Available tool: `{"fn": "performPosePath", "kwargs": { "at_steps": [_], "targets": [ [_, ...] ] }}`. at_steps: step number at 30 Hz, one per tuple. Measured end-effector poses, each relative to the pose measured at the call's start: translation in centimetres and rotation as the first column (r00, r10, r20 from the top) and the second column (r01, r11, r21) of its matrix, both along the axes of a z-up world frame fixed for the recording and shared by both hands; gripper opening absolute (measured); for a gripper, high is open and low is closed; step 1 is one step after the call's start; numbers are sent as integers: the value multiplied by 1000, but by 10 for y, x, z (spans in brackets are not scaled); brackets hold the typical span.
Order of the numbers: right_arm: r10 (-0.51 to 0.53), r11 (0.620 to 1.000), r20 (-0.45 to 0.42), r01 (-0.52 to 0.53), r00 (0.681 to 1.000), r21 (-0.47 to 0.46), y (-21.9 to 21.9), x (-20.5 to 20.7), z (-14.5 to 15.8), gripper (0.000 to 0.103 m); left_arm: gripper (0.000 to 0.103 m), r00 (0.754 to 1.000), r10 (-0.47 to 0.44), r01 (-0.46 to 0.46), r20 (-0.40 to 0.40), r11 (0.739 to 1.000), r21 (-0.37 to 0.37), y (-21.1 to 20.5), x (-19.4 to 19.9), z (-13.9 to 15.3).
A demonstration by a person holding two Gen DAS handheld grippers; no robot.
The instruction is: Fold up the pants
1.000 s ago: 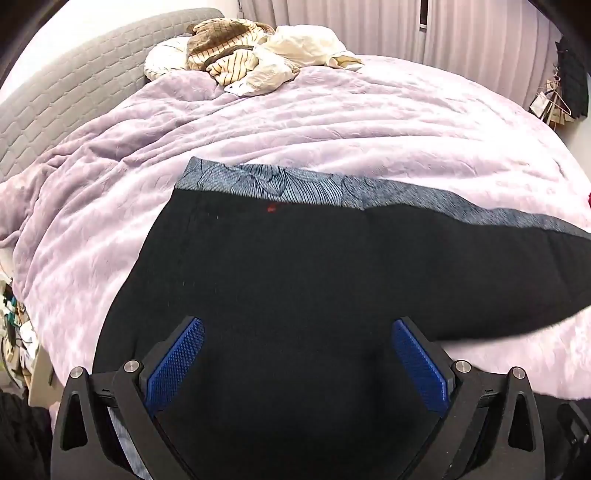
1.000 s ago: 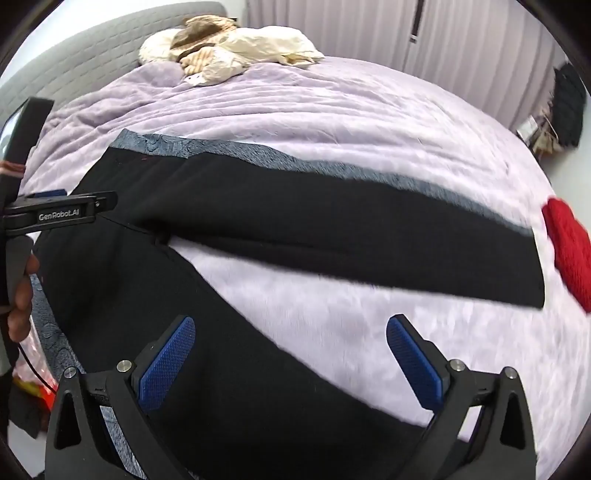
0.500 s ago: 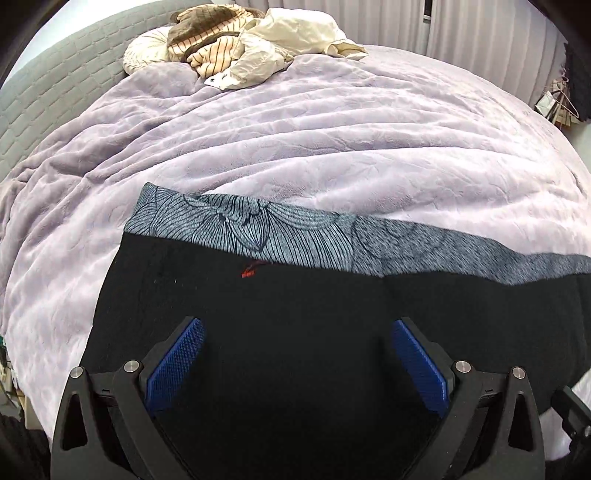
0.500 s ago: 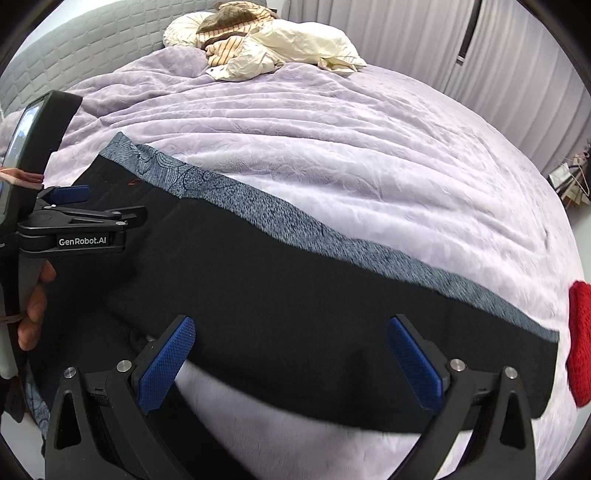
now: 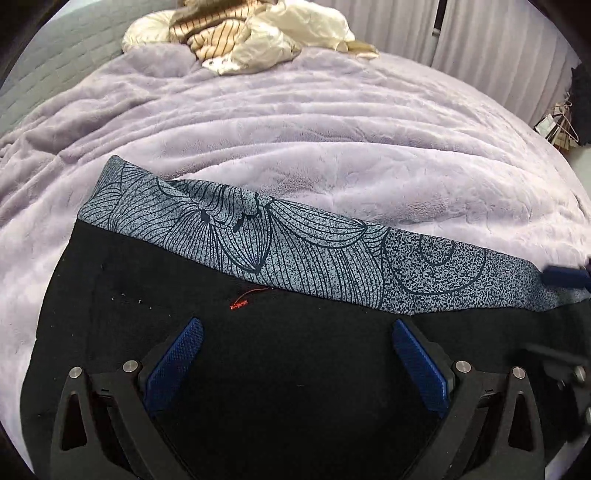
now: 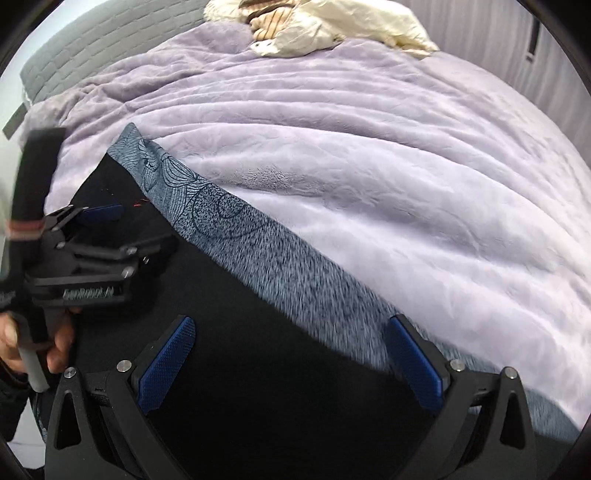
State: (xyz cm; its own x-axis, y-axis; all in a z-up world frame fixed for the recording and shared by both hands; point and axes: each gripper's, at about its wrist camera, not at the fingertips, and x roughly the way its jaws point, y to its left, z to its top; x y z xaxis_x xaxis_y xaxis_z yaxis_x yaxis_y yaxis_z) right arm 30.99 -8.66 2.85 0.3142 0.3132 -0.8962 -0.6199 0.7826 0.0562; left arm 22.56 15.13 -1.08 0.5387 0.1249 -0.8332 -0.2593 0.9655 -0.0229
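The black pants (image 5: 295,369) lie flat on the lilac blanket (image 5: 332,129), soft, light and limp (likely to sag); the patterned side band (image 5: 280,251) offers an edge. Left gripper (image 5: 295,363) and right gripper (image 6: 291,358) hover spread, empty.

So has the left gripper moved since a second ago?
Yes. In its own view the left gripper has advanced over the black pants toward the headboard; the patterned side panel and clothes pile now appear nearer.
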Motion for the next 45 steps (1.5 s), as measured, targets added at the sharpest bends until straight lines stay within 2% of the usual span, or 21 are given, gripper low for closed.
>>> {"fn": "performPosePath", "kwargs": {
  "at_steps": [4, 7, 9, 10, 11, 12, 13, 15, 17, 19, 22, 26, 28, 29, 31, 32, 33, 35, 38, 41, 45],
  "targets": [
    [91, 991, -17, -93, 996, -97, 20, 25, -25, 103, 102, 999, 2, -3, 32, 1000, 23, -3, -5, -4],
    [123, 990, -67, -127, 990, -58, 24, 31, -35, 103, 102, 1000, 0, 0, 29, 1000, 7, 0, -3, -3],
    [191, 980, -48, -193, 980, -43, 28, 21, -32, 82, 102, 1000, -13, 13, 10, 1000, -9, 4, -4, 1],
    [229, 973, -46, -230, 972, -25, 31, 15, -27, 51, 102, 1000, -22, 21, -14, 1000, -18, 5, -2, 5],
    [245, 969, -43, -246, 969, -19, 33, 9, -23, 26, 102, 999, -24, 23, -38, 999, -31, 10, -1, 10],
    [263, 963, -14, -264, 965, -48, 37, -2, -16, 15, 102, 999, -12, 10, -32, 999, -44, 14, -2, 19],
    [289, 955, 21, -286, 957, -78, 40, -14, -12, 11, 102, 1000, 5, -6, -5, 998, -55, 18, -5, 31],
    [315, 945, 77, -306, 946, -118, 44, -33, -5, 10, 102, 999, 32, -28, 35, 993, -111, 26, -7, 49],
    [326, 941, 106, -311, 940, -135, 47, -49, 1, 9, 102, 998, 55, -43, 42, 969, -244, 37, -2, 61],
    [337, 935, 157, -310, 928, -170, 46, -60, 3, 9, 102, 996, 87, -73, 32, 952, -297, 40, 7, 65],
    [349, 929, 228, -304, 909, -212, 42, -77, 5, 9, 102, 978, 206, -209, -36, 957, -203, 37, 29, 57],
    [359, 924, 277, -297, 891, -241, 37, -102, 3, 9, 102, 933, 322, -350, -158, 915, -201, 49, 52, 20],
    [333, 933, 271, -274, 903, -232, 33, -102, 1, 8, 80, 903, 360, -396, -235, 909, -130, 52, 60, -3],
    [322, 937, 270, -265, 907, -228, 34, -99, 1, 8, 60, 887, 386, -414, -253, 908, -64, 51, 61, -9],
    [301, 944, 279, -242, 912, -227, 36, -102, 6, 8, 32, 902, 373, -396, -216, 915, -76, 48, 52, -1],
    [295, 946, 282, -237, 913, -221, 35, -102, 9, 7, 22, 911, 357, -384, -204, 917, -110, 48, 45, 7],
    [291, 949, 289, -236, 912, -209, 34, -104, 15, 7, 18, 916, 354, -383, -190, 912, -145, 50, 36, 14],
    [272, 959, 316, -230, 909, -163, 28, -114, 32, 6, 17, 925, 347, -374, -152, 900, -225, 56, 16, 31],
    [256, 967, 341, -236, 905, -99, 17, -137, 55, 6, 15, 941, 324, -339, -99, 896, -286, 56, -14, 55],
    [280, 960, 364, -261, 888, -100, 15, -166, 70, 6, 15, 951, 303, -306, -60, 895, -325, 55, -48, 76],
    [317, 948, 370, -301, 873, -101, 16, -210, 85, 6, 15, 962, 272, -243, 21, 888, -390, 63, -114, 102]
  ]
}}
